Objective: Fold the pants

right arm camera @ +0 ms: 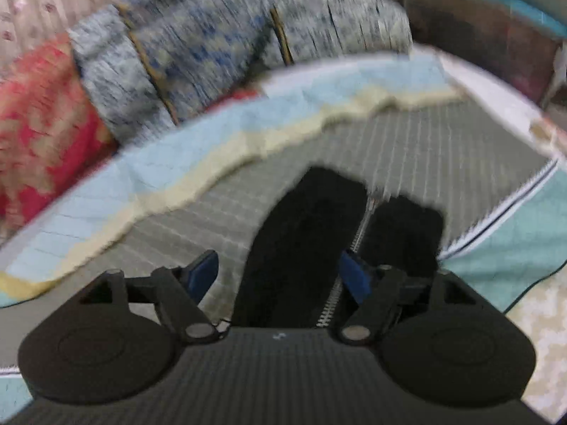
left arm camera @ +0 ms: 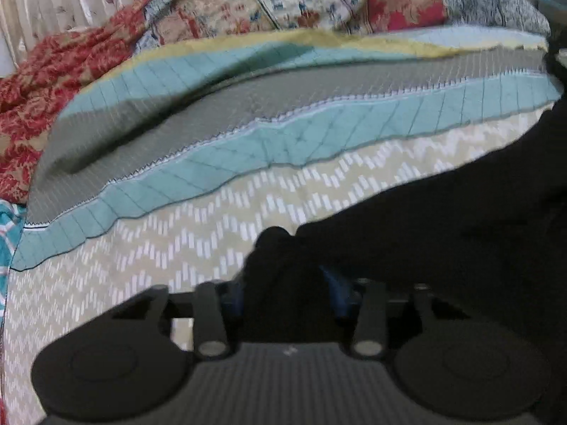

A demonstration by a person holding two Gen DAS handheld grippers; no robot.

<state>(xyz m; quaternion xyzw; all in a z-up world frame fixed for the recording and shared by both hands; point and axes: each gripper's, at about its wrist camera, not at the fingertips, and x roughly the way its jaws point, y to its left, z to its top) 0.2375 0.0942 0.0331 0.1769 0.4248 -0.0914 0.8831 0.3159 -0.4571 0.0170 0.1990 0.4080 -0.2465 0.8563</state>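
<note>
A bed is carrying a quilt of teal, grey and beige zigzag bands, and patterned pillows are lying along its far side. The black pants are lying on the quilt, reaching from the right edge of the left wrist view down to the left gripper. Its fingers are standing narrow, with a fold of the pants bunched between them. In the right wrist view the two leg ends are lying side by side on the grey band. The right gripper is keeping its blue fingers wide, not pressing on the cloth between them.
</note>
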